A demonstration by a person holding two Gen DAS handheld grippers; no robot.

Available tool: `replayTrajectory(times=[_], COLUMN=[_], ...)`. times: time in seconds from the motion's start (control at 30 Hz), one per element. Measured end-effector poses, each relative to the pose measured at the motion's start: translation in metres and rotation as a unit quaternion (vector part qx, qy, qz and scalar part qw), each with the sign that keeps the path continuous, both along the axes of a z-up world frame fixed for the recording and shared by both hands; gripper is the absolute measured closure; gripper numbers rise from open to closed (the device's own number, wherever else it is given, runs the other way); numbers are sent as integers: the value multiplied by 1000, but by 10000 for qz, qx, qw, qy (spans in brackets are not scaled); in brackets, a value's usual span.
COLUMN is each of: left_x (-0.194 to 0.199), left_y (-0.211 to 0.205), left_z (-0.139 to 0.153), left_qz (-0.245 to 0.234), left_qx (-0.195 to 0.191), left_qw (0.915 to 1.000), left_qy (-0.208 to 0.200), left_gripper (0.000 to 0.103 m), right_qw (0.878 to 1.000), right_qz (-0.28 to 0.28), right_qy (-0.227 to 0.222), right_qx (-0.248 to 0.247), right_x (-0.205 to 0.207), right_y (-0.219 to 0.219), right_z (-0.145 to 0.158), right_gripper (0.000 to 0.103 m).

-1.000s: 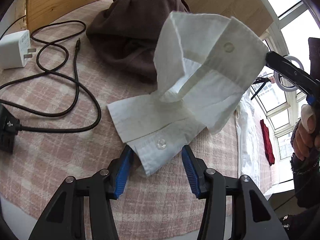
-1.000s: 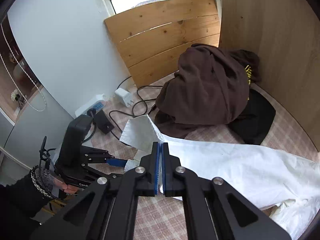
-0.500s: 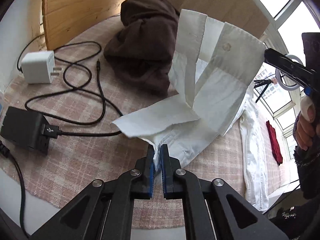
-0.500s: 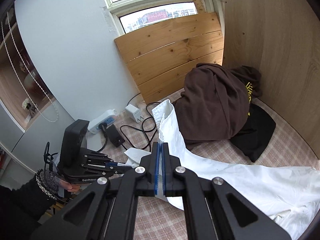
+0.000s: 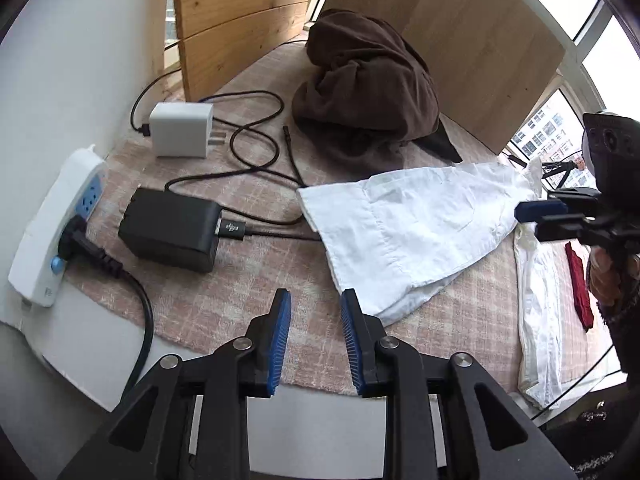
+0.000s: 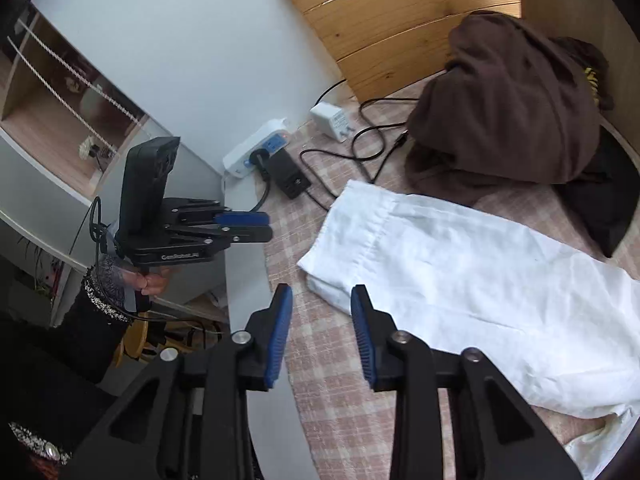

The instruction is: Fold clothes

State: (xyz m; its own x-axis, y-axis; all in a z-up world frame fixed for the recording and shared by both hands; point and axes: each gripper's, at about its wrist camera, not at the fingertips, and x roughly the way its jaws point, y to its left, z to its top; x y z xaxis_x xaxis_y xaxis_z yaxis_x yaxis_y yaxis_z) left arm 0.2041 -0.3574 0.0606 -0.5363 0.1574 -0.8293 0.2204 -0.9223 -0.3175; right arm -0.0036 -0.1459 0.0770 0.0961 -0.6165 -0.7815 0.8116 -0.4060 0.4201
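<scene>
- Left tongs [image 5: 315, 312]: jaws opening, nothing between them.
- Right tongs [image 6: 322, 308]: jaws opening, nothing gripped.
- White shirt [image 6: 460, 280]: lies flat on the checked cloth [image 5: 240, 300], beside the brown garment [image 5: 368, 84].

Shirt [image 5: 416, 232] flat on the cloth-covered table [image 5: 248, 288], garment heap [image 5: 368, 88] behind, chargers [image 5: 172, 232] and perhaps a power strip [image 5: 56, 224] left.

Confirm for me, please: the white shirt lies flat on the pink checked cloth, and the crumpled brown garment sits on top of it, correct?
Not quite. The crumpled brown garment sits beyond the white shirt, on the pink checked cloth, not on top of the shirt; the right wrist view shows this. The shirt does lie flat.
</scene>
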Motion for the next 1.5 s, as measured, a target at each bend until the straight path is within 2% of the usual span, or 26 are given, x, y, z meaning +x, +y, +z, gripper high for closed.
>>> replayTrajectory(times=[0.07,0.1,0.17,0.23,0.27,0.3,0.47,0.6,0.67,0.73,0.8,0.87,0.97,1.07,1.13,1.17,1.2,1.23,1.27,1.3,1.33,1.37,1.4,1.43,1.5], left_x=[-24,-37,-61,-82,-90,-97,-110,-108,-105,-99,-93,-87,-84,-83,-82,-81,-81,-80,-79,-80,-82,-83,-84,-85,-86], left_y=[1,2,4,5,6,7,14,14,13,18,26,37,51,59,60,60,60,60,60,61,63,65,67,68,70], left_z=[0,0,-6,-13,-18,-24,-32,-26,-22,-17,-12,-12,-16,-21,-21,-20,-20,-20,-20,-20,-21,-22,-23,-23,-24], left_qz=[-195,-299,-431,-560,-604,-636,-670,-542,-432,-406,-449,-511,-556,-541,-504,-483,-462,-441,-420,-438,-471,-493,-515,-539,-546], left_qx=[-241,-369,-409,-413,-466,-541,-675,-716,-810,-813,-763,-698,-569,-553,-564,-571,-578,-585,-592,-606,-623,-628,-613,-591,-551], left_qw=[9995,9989,9982,9974,9966,9955,9935,9942,9938,9941,9946,9947,9949,9944,9942,9941,9940,9939,9938,9935,9932,9928,9926,9925,9925], left_qy=[-18,-32,-89,-198,-317,-446,-624,-600,-626,-591,-543,-548,-625,-719,-763,-783,-804,-824,-844,-857,-866,-894,-914,-928,-943], left_gripper=[67,67,66,59,53,53,53,53,53,53,53,52,53,52,53,53,53,53,53,53,52,52,53,53,52], right_qw=[9972,9927,9784,9541,9385,9238,9042,9358,9463,9425,9436,9417,9244,9234,9288,9149,8959,8930,8935,9070,9140,9174,9201,9222,9246], right_qz=[-519,-834,-1624,-2454,-2861,-3216,-3954,-3171,-2699,-2375,-2449,-2908,-3333,-3229,-2955,-2936,-3003,-3049,-3079,-3049,-3007,-2828,-2646,-2448,-1921], right_qy=[446,715,973,1209,1323,1374,436,421,495,339,215,209,580,371,377,713,1073,1195,1251,1057,1004,1215,1426,1622,1901], right_qx=[311,492,826,1215,1405,1557,1557,1481,1708,2329,2218,1680,1763,2042,2204,2676,3093,3089,3019,2707,2533,2523,2511,2518,2685], right_x=[-31,-49,-89,-120,-136,-150,-177,-150,-143,-144,-151,-171,-212,-246,-251,-251,-253,-253,-253,-254,-254,-252,-250,-248,-246], right_y=[31,51,97,146,170,193,266,232,209,201,215,236,249,247,240,237,239,244,250,256,258,254,250,246,236], right_z=[4,7,13,20,23,25,-4,-35,-54,-80,-76,-52,-39,-65,-83,-92,-96,-92,-88,-82,-77,-74,-70,-67,-72], right_gripper=[71,71,72,71,72,72,71,72,71,72,72,72,72,72,74,77,81,81,81,81,80,80,73,59,51])
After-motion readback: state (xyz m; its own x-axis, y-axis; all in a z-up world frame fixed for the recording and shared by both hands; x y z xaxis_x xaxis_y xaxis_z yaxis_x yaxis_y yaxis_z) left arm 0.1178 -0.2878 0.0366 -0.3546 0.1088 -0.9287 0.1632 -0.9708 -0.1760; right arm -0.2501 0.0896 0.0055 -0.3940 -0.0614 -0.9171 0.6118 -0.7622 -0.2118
